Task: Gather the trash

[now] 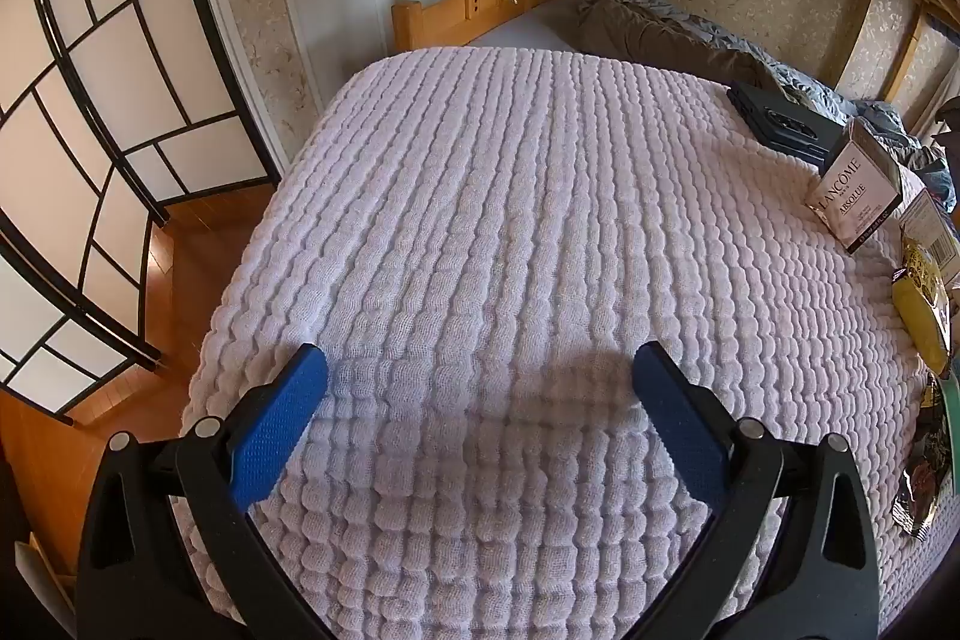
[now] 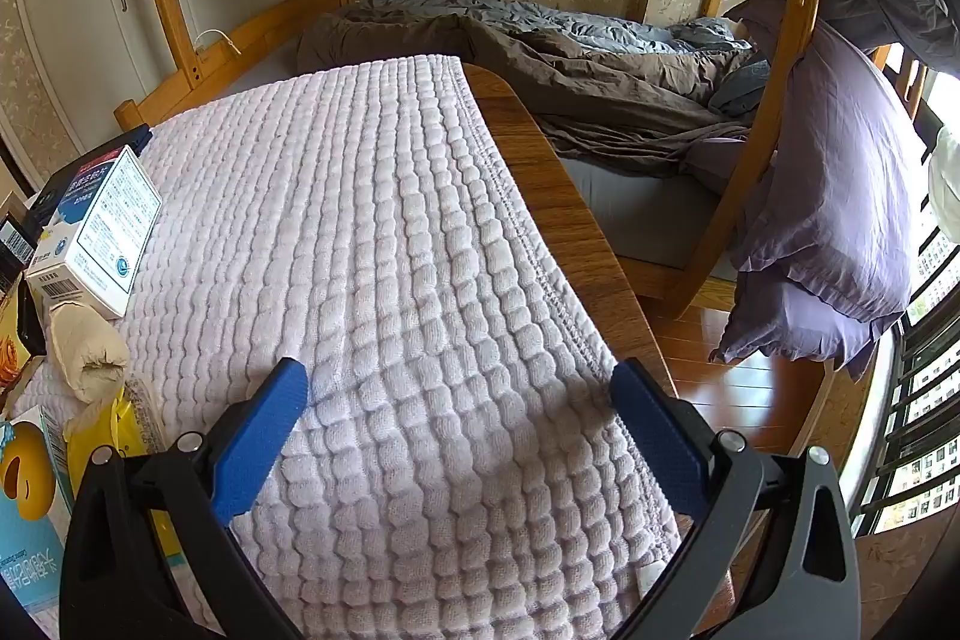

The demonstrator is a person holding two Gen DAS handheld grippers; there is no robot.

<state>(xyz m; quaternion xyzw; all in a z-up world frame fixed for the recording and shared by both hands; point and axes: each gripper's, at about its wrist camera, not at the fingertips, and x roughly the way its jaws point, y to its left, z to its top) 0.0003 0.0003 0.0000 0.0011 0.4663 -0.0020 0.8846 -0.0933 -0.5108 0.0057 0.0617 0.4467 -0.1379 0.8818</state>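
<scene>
Trash lies on a table covered by a white waffle blanket (image 1: pixel 510 220). In the left wrist view a Lancome carton (image 1: pixel 855 193), a black box (image 1: pixel 780 121), a yellow wrapper (image 1: pixel 921 316) and foil wrappers (image 1: pixel 924 484) sit along the right edge. My left gripper (image 1: pixel 480 370) is open and empty over bare blanket, left of them. In the right wrist view a white and blue carton (image 2: pixel 99 235), a crumpled beige paper (image 2: pixel 90 358), a yellow wrapper (image 2: pixel 114 436) and a blue box (image 2: pixel 30 490) lie at the left. My right gripper (image 2: pixel 459 382) is open and empty, right of them.
The table's bare wooden edge (image 2: pixel 558 196) runs along the blanket's right side. Behind it stands a wooden bunk bed (image 2: pixel 180 10) with rumpled grey bedding (image 2: pixel 570 70) and a purple pillowcase (image 2: pixel 840 196). A black-framed paper screen (image 1: pixel 90 100) stands on the wood floor at the left.
</scene>
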